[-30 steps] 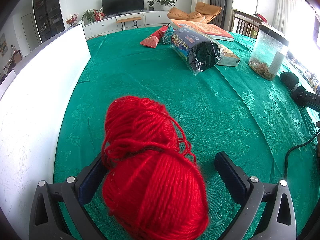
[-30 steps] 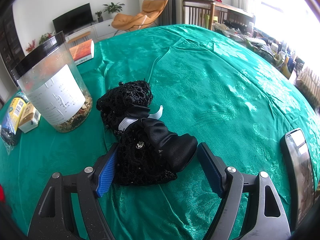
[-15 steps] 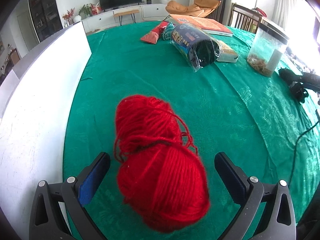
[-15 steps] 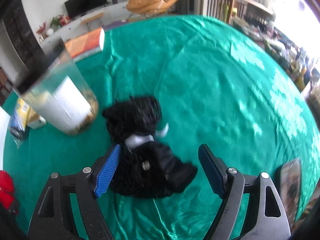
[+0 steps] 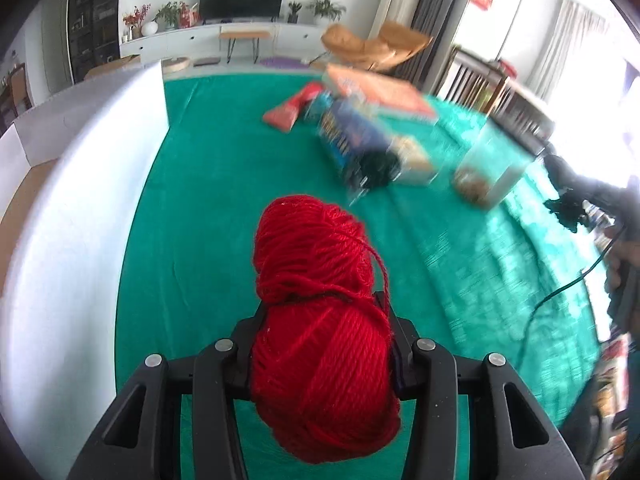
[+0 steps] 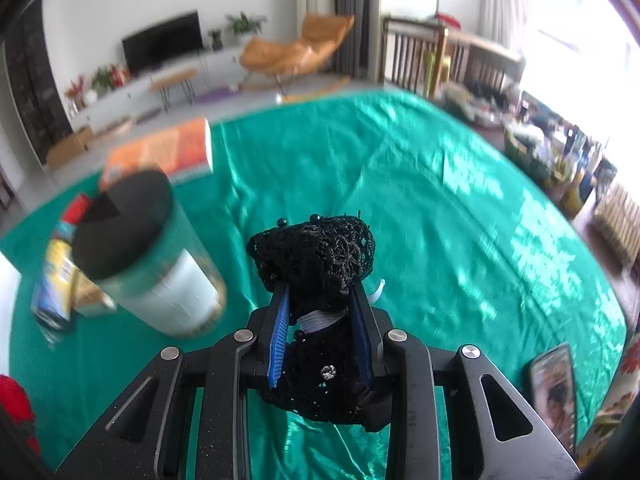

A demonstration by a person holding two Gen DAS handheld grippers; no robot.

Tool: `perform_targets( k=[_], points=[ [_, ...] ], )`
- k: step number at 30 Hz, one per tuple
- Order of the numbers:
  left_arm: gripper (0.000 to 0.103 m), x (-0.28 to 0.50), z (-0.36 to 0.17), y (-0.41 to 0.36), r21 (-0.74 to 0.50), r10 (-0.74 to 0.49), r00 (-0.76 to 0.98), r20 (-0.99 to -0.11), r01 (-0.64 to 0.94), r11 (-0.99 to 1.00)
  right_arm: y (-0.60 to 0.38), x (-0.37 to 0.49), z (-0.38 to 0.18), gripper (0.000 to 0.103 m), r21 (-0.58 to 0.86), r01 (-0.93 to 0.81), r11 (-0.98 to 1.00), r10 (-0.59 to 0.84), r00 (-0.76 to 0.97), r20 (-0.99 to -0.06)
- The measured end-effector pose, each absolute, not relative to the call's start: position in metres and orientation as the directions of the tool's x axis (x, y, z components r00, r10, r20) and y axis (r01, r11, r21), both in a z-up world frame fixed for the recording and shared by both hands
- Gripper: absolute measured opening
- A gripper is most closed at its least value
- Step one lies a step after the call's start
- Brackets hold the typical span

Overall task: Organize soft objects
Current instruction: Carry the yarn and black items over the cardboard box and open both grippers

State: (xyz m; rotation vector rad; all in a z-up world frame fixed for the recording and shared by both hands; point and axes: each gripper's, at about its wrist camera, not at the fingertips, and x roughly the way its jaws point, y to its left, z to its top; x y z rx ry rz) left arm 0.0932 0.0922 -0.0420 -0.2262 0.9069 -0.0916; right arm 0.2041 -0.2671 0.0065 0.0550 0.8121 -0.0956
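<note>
The red yarn skein (image 5: 320, 332) is clamped at its near lobe by the left gripper (image 5: 322, 344), whose jaws have just been closing; its long axis runs from 6 to 12 o'clock, pointing away from the camera over the green tablecloth (image 5: 208, 200). A white box wall (image 5: 80, 216) is seen at 9 o'clock, and a blurred plastic-wrapped package (image 5: 360, 148) at 1 o'clock. The black lace piece (image 6: 320, 276) is pinched at its middle by the right gripper (image 6: 320, 320), its jaws also just closed, the long axis likewise set toward 12 o'clock. A black-lidded jar (image 6: 148, 256) stands close by at 10 o'clock, a phone (image 6: 554, 384) at 4 o'clock.
</note>
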Motion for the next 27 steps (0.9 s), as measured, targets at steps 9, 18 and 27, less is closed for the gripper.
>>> perform_targets(
  k=[9,18,27],
  points=[
    [0.046,0.047,0.038,0.150,-0.289,-0.158,0.725,-0.671,-0.060,0.955,-0.158,0.141,0.101,0.031,0.100,-0.207,0.973,0.226,0.774,-0.592],
    [0.047,-0.044,0.059,0.270,-0.096,0.157,0.684,-0.712,-0.316,0.944,0.025,0.056,0.129,0.031,0.341,-0.617,0.709,0.683,0.479,-0.552],
    [0.092,-0.084,0.003,0.339,-0.017,0.362,0.527,-0.769,-0.583,0.812,0.140,0.013,0.083,0.072,0.427,-0.757,0.494,0.794,0.193,-0.576]
  ],
)
